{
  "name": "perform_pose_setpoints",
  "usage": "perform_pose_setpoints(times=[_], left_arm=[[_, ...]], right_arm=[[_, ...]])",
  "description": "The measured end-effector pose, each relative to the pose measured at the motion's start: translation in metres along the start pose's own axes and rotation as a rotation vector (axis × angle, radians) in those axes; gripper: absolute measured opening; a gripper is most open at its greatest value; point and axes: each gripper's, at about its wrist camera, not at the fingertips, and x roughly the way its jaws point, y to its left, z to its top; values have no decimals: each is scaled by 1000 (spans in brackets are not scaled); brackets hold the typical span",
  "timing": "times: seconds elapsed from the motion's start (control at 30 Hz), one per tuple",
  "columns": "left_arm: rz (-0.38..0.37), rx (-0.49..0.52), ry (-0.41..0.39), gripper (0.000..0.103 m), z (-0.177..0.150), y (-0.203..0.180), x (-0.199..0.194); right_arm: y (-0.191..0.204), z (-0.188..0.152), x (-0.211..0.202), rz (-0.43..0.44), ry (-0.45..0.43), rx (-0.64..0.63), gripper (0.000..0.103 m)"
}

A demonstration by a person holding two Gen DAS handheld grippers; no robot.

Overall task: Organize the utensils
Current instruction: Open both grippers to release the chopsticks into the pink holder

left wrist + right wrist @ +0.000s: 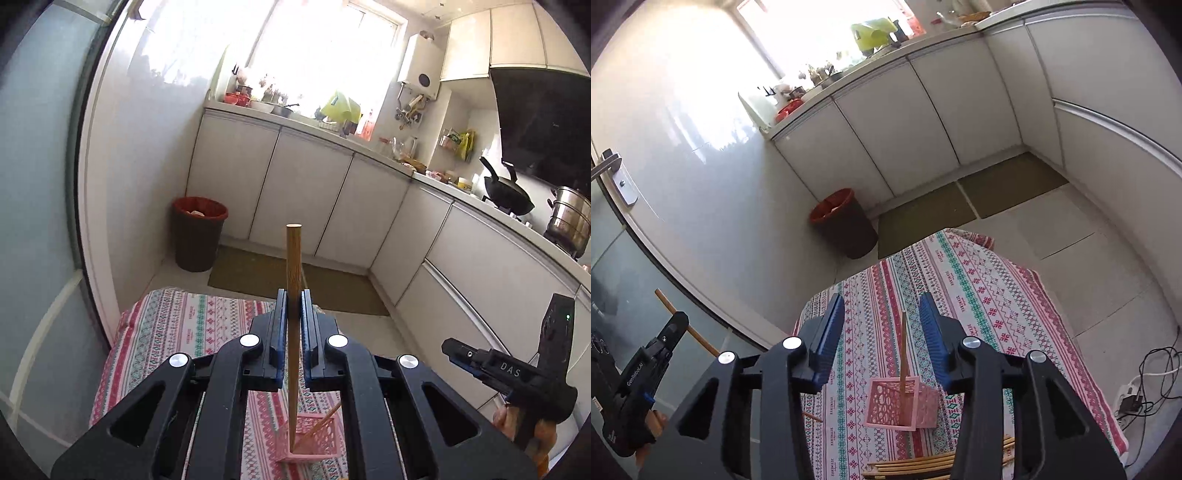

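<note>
My left gripper (294, 306) is shut on a wooden chopstick (294, 258), which it holds upright and high above the table. Under it stands a pink lattice basket (314, 439) with another chopstick (325, 419) leaning inside. In the right wrist view my right gripper (881, 302) is open above the same basket (905, 404). A chopstick (904, 354) stands in that basket, seen in the gap between the blue pads and touching neither. The left gripper (677, 321) shows at the far left with its chopstick (670, 306). Several more chopsticks (916, 463) lie on the cloth nearest me.
A striped patterned cloth (979, 280) covers the small table. A dark bin with a red liner (846, 221) stands on the floor beyond it. White cabinets (923, 110) line the far wall. A power strip with cables (1134, 398) lies on the floor at the right.
</note>
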Motion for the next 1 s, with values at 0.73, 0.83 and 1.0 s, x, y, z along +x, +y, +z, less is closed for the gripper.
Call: perform_pose_setpoints(times=[0.73, 0.83, 1.0], left_arm=[[-26, 88, 134, 38, -56, -37, 64], [-59, 115, 138, 44, -55, -44, 54], [-201, 257, 282, 71, -73, -76, 48]], right_arm=[[-92, -23, -3, -214, 117, 144, 74], [-103, -38, 0, -232, 179, 184, 74], [-147, -85, 3, -250, 318, 353, 74]])
